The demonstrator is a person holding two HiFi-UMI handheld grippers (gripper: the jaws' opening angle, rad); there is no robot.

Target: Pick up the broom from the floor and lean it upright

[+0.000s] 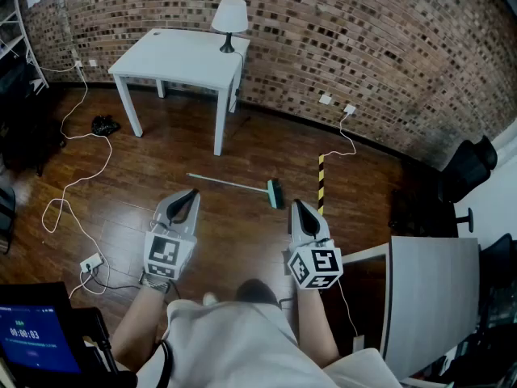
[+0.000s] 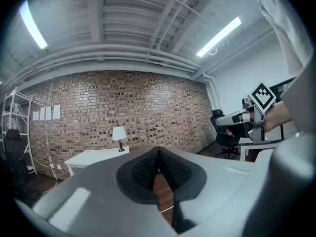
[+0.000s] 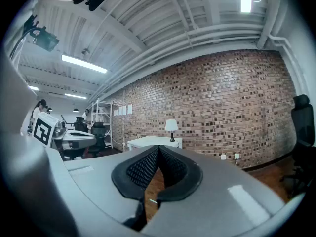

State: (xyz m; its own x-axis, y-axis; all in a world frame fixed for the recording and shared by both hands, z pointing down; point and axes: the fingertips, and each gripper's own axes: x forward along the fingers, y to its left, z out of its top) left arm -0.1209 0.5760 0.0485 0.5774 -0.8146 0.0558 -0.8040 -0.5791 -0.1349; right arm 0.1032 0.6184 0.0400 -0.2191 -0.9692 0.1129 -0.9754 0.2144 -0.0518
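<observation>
On the wooden floor (image 1: 129,217), toward its brick-wall edge: broom (image 1: 234,186) lying flat, handle pointing left, head right. Left gripper (image 1: 191,194) faces the handle tip, right gripper (image 1: 296,206) the head, slightly nearer. Both claws are closed and empty.

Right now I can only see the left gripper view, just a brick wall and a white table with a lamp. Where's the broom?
Observer: In the head view the broom lies flat on the wooden floor, on the near side of the white table.
Operator: Which end has the brush?
Observer: The green brush head is at the right end, close to the right gripper.
Operator: Is that gripper holding something?
Observer: No. The right gripper view shows its jaws shut with nothing between them.
</observation>
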